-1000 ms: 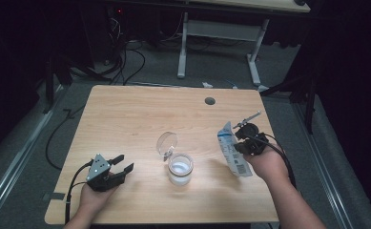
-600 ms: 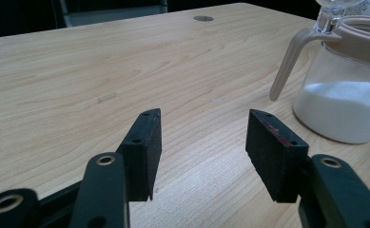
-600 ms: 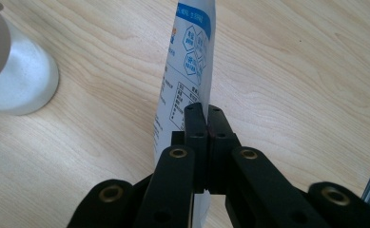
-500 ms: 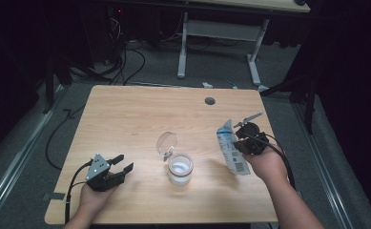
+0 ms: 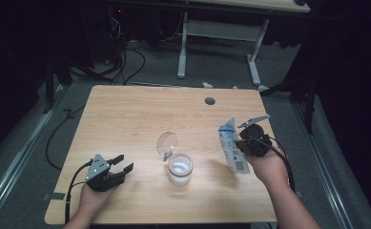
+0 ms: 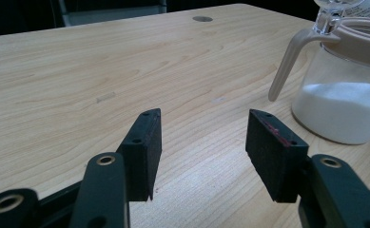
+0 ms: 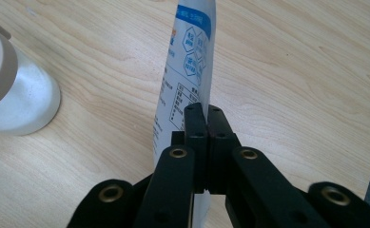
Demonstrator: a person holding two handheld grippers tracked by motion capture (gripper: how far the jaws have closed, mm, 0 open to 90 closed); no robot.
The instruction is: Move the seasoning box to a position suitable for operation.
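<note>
The right hand-held gripper (image 5: 244, 142) is clamping a white-and-blue pouch (image 5: 232, 150) above the bench (image 5: 140, 114), right of the open jar (image 5: 180, 168). The left hand-held gripper (image 5: 125, 162) is resting with jaws apart, gripping nothing, left of the jar.

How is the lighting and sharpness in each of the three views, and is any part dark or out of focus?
High view: the light wooden table is well lit, the floor around it is very dark, and the picture is slightly soft. Left gripper view: bright and even, with the glass jar of white powder a little soft. Right gripper view: the white and blue pouch is sharp, and the nearest black jaw links are blurred.
</note>
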